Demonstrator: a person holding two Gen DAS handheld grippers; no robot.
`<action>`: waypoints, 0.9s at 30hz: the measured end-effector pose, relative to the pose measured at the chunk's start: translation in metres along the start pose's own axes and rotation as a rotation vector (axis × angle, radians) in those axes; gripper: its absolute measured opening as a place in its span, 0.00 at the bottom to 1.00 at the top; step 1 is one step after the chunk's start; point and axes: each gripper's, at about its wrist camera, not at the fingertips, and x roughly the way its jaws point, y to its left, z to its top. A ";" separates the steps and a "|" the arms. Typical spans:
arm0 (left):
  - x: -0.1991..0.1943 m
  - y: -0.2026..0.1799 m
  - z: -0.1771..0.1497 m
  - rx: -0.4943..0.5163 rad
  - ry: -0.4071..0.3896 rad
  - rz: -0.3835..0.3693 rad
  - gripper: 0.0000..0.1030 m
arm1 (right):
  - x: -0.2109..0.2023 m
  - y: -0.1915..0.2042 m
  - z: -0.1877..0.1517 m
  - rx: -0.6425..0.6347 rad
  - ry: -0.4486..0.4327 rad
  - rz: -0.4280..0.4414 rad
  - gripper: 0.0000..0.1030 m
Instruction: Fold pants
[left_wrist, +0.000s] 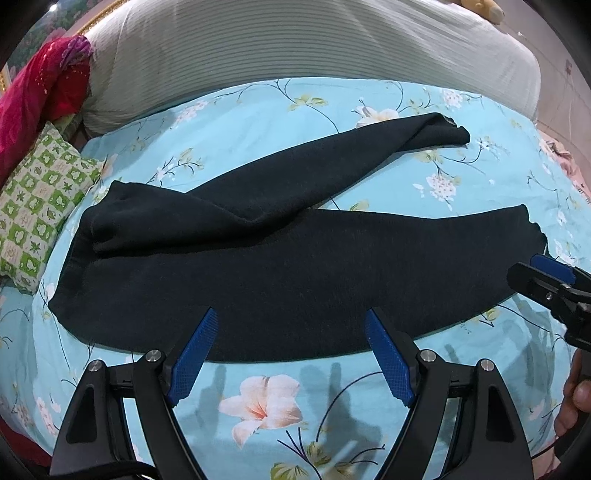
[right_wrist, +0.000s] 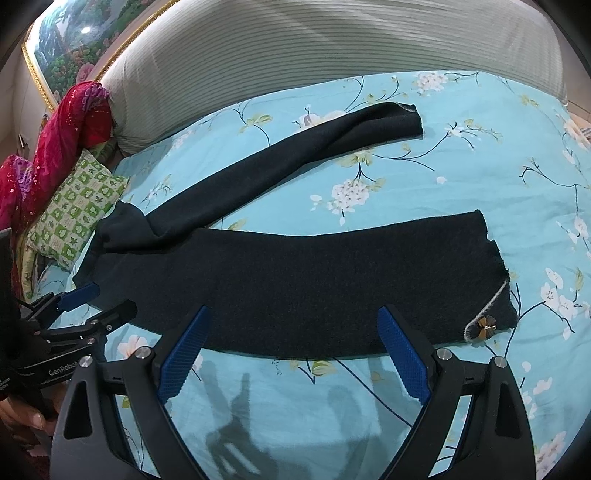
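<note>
Dark navy pants (left_wrist: 280, 269) lie flat on a light blue floral bedsheet (left_wrist: 266, 406), waist to the left and legs running right. The far leg (right_wrist: 295, 155) angles away toward the headboard. The near leg (right_wrist: 332, 280) ends in a cuff with a small bow (right_wrist: 484, 326). My left gripper (left_wrist: 291, 314) is open, its blue pads (left_wrist: 192, 362) hovering over the near edge of the pants close to the waist half. My right gripper (right_wrist: 293, 310) is open too, over the near leg's front edge. Each gripper shows in the other's view: right gripper (left_wrist: 526, 267), left gripper (right_wrist: 110, 299).
A green and white checked pillow (left_wrist: 37, 206) lies left of the waistband, with red sequinned cloth (left_wrist: 40, 92) behind it. A grey striped headboard cushion (left_wrist: 295, 48) runs along the far side. A framed painting (right_wrist: 74, 40) hangs at the far left. A person's hand (left_wrist: 578, 402) holds a handle.
</note>
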 end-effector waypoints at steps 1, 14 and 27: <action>0.002 0.000 0.002 0.005 0.000 -0.001 0.80 | 0.001 -0.001 0.001 0.003 -0.005 0.003 0.89; 0.034 -0.010 0.060 0.106 0.051 -0.006 0.80 | 0.008 -0.018 0.033 0.111 0.048 0.009 0.72; 0.099 -0.037 0.126 0.206 0.063 -0.048 0.80 | 0.042 -0.050 0.100 0.226 0.006 0.034 0.60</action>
